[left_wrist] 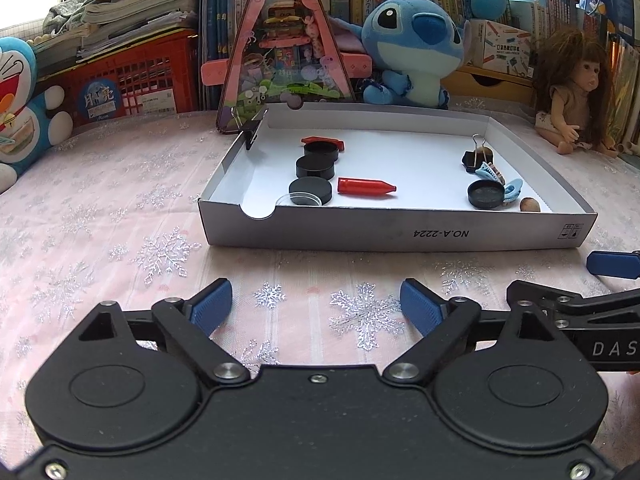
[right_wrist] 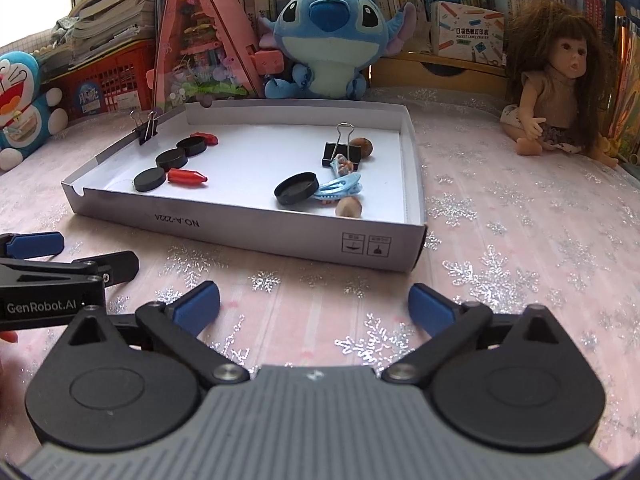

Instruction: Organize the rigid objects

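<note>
Both tongs hang low over the snowflake tablecloth (left_wrist: 120, 216), and both are empty. The left gripper (left_wrist: 316, 306) has its blue pads spread wide at the bottom of its own view, only cloth between them; the right gripper (right_wrist: 314, 308) is just as wide, nothing in its jaws either. Each pokes into the other's picture from the side. Ahead, mid-frame, sits the shallow white cardboard tray (left_wrist: 400, 236). On its left side runs a line of three black round lids (left_wrist: 315, 167), a red bullet-shaped piece (left_wrist: 365, 187) lying beside the nearest lid, a second red piece (left_wrist: 322, 142) at the far end, and a clear round cap (left_wrist: 283, 201) partly under the nearest lid. On the tray's right side: a black binder clip (right_wrist: 340, 152), a fourth black lid (right_wrist: 297, 188) leaning on a light blue hair clip (right_wrist: 340, 188), and two walnuts (right_wrist: 349, 207). Another binder clip (right_wrist: 145, 130) grips the left wall. Behind, upper frame, a Stitch plush (right_wrist: 326, 36), a doll (right_wrist: 556, 80), a Doraemon plush (right_wrist: 20, 96).
</note>
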{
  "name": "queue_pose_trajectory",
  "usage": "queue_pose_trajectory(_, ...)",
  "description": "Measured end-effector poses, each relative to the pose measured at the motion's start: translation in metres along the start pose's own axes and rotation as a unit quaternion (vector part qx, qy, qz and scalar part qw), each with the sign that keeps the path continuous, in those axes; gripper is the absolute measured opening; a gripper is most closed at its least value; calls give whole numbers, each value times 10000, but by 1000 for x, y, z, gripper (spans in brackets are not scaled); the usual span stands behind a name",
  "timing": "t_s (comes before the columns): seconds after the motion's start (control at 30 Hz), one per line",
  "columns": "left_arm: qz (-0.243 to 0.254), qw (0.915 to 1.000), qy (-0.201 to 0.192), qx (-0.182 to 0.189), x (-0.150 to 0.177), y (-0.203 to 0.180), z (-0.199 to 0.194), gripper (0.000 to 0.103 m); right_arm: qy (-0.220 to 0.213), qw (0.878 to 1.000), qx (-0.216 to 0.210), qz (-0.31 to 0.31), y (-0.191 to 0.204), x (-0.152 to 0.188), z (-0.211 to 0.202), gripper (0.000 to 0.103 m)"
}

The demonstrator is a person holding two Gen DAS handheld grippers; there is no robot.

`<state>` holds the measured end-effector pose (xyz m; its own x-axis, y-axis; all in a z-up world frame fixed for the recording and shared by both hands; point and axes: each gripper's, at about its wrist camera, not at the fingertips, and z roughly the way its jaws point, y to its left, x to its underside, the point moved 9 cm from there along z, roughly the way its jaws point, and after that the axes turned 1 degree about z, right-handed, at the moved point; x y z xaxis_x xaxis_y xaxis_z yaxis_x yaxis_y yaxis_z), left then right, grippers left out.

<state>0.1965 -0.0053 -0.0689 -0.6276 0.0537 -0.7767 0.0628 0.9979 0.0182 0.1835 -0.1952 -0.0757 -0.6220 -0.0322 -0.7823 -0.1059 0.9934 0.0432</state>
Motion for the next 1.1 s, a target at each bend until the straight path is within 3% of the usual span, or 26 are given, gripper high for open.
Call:
queue_pose_trajectory(0.23,-37,10000,71,-44,1,1,3,102,12,10000,13,-29,0,0,0,103)
queue_pose_trajectory(1.1,-43,9999,78,-51,1,2,4,103,12,10000,13,-28,1,0,0,103)
